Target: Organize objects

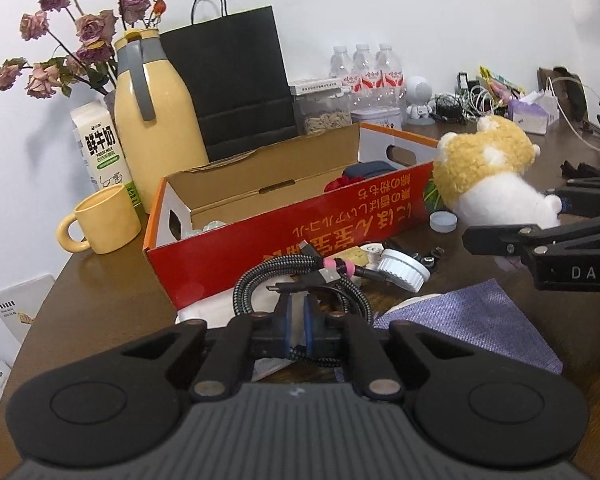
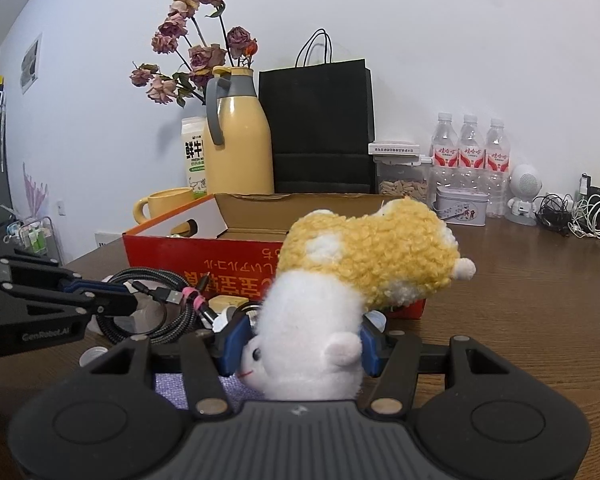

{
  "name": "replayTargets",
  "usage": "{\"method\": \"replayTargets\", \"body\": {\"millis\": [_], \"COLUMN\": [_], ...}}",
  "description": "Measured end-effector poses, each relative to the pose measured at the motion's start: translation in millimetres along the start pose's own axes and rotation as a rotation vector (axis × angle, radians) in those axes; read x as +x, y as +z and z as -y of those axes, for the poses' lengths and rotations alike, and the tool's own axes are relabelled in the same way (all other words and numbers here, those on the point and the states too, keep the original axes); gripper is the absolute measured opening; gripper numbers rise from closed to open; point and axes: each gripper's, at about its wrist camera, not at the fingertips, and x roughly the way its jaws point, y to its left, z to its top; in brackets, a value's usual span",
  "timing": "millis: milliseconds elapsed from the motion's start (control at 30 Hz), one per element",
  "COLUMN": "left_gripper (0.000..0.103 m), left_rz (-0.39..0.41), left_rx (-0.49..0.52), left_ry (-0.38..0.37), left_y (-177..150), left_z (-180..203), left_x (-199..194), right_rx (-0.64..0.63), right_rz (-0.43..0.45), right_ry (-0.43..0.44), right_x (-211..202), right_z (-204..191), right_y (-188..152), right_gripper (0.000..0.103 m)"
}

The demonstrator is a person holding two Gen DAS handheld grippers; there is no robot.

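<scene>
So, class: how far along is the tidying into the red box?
Done: a few things lie in the box. In hand: left gripper shut on the cable; right gripper holds the plush. Left: caps and cloth on the table.

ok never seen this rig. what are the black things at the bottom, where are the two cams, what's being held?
No robot: a person holds two-finger tongs in each hand, with a fisheye camera on each looking along the fingers. In the left wrist view, the left tongs are shut on a coiled braided cable. In the right wrist view, the right tongs grip a yellow-and-white plush toy. On the brown table stand an open red cardboard box, a yellow mug, a yellow jug and a black paper bag.
</scene>
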Motion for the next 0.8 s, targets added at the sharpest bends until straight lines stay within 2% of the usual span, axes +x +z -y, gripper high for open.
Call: {"method": "replayTargets", "body": {"millis": [233,533,800], "left_gripper": [0.006,0.006,0.006], "left_rz": [0.073,0.186,0.265], "left_rx": [-0.039,-0.077,-0.14], "left_ry": [-0.014,-0.019,-0.028], "left_y": [5,28,61], "left_z": [-2,-9,-21], "left_x": [-21,-43,-33], "right_rx": [-0.003,-0.022,-0.047], "right_rz": [0.002,0.01,0.069], "right_ry": [-0.004,-0.004,0.044], "right_x": [0,0,0], "right_z": [0,-5,-13], "right_y": [-1,0,34], "right_gripper": [0.055,0.055,0.055]}}
